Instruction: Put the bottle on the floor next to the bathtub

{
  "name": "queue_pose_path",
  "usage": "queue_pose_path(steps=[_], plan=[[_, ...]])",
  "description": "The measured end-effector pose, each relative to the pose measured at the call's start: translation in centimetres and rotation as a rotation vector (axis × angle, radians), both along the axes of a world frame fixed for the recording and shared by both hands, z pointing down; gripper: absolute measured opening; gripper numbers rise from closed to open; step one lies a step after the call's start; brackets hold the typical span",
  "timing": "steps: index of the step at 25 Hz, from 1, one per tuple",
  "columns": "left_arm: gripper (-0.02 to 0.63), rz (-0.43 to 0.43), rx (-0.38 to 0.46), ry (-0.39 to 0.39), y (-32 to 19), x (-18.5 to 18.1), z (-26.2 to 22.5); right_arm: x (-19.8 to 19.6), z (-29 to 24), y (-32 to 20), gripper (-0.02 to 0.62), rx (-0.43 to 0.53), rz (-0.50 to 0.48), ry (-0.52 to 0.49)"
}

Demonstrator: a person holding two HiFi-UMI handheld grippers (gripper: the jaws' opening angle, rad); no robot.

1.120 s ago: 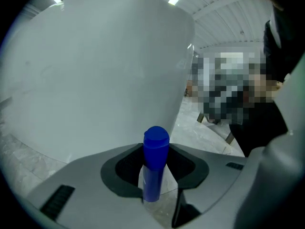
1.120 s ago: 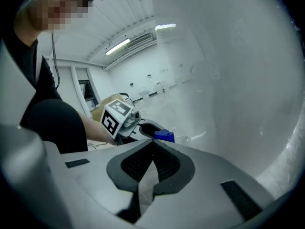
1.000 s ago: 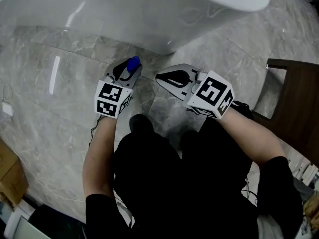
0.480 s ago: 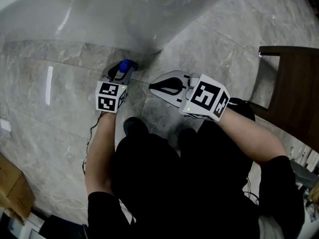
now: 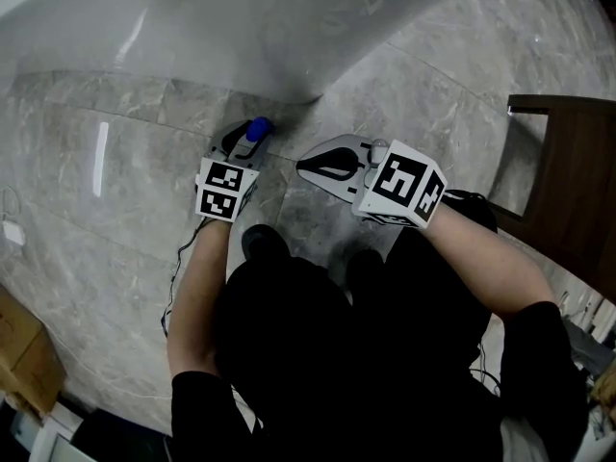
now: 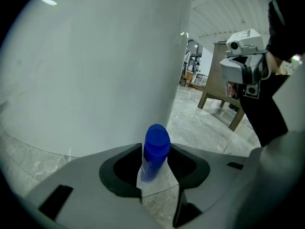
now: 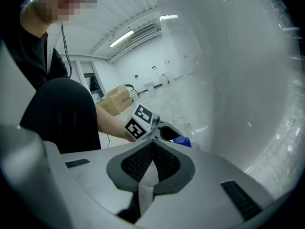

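Two hand-held grippers sit low over the marble floor (image 5: 115,152) at the bathtub's (image 5: 241,27) base edge. Left hand-held gripper (image 5: 248,139): jaws just opening, pads against the bottle (image 6: 156,147) (blue cap up), just beside the tub wall. Right hand-held gripper (image 5: 302,167): closed, empty. Open floor lies leftward; dark wooden furniture (image 5: 568,181) bounds the right.

Bright o/h light, glare, fisheye edges
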State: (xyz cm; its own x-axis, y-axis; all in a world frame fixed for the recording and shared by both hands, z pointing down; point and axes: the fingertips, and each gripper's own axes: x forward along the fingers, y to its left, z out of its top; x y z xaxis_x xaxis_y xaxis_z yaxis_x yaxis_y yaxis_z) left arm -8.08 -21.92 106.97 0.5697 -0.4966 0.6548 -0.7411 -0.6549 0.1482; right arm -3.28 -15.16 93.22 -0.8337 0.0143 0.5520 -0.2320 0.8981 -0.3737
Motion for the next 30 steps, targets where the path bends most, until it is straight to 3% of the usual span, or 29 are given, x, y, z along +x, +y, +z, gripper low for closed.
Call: queue_pose_path(steps=[4,11,16,20,22,24,26,30], plan=[[0.222,-0.025,0.02,0.019,-0.3,-0.3,-0.8,0.4,0.4,-0.6,0.028,0.023,-0.003,0.013],[0.241,-0.038,0.049,0.043,-0.1,-0.6,-2.4,0.2,0.2,-1.2,0.028,-0.001,0.031,-0.015],[0.239,-0.051,0.04,0.13,-0.3,-0.5,-5.9,-0.1,-0.7,-1.6,0.028,0.03,0.034,-0.027],[0.157,-0.073,0.028,0.234,0.3,-1.1,-11.2,-0.3,-3.4,-1.8,0.028,0.165,0.001,0.017],[0.144,-0.066,0.05,0.25,0.4,-1.4,-13.7,-0.5,-5.0,-1.6,0.028,0.218,-0.027,0.017],[0.108,-0.063,0.088,0.239,0.2,-1.8,-15.9,-0.5,-6.5,-1.5,0.028,0.22,-0.028,0.001],[0.03,-0.076,0.126,0.228,0.0,-1.9,-18.1,-0.1,-8.0,-1.6,0.028,0.22,-0.025,0.005],[0.018,-0.105,0.156,0.249,-0.3,-1.9,-23.7,0.3,-12.5,-2.5,0.028,0.214,0.026,-0.01]])
